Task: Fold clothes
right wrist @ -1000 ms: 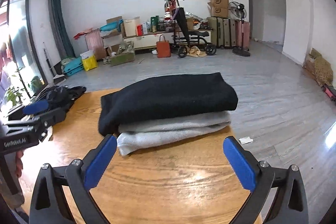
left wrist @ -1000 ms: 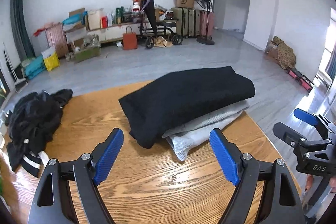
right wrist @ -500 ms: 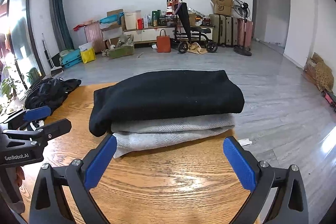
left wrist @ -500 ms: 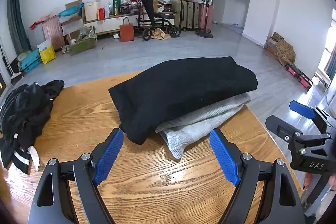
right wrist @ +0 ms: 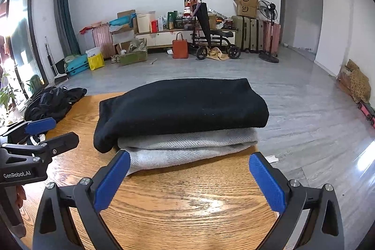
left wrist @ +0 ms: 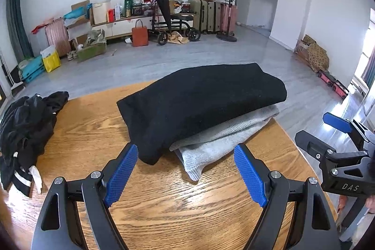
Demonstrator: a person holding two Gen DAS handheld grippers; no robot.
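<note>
A folded black garment (left wrist: 201,100) (right wrist: 182,107) lies on top of a folded grey knit garment (left wrist: 220,139) (right wrist: 187,149) on the round wooden table (left wrist: 164,203) (right wrist: 187,198). My left gripper (left wrist: 185,151) hovers open just short of the stack's near corner, nothing between its blue pads. My right gripper (right wrist: 189,158) is open too, its pads flanking the stack's near edge without touching it. Each gripper shows in the other's view: the right gripper (left wrist: 325,125) at the right, the left gripper (right wrist: 58,130) at the left. A heap of unfolded black clothes (left wrist: 23,130) (right wrist: 54,102) lies at the table's left edge.
The table's rim (right wrist: 264,156) ends just right of the stack, with grey floor beyond. Boxes, suitcases (left wrist: 211,13), a fan (right wrist: 269,32) and a wheeled walker (right wrist: 211,39) line the far wall.
Both grippers have edged closer to the folded stack, which now looms larger in both views. Both stayed open, and the clothes have not moved.
</note>
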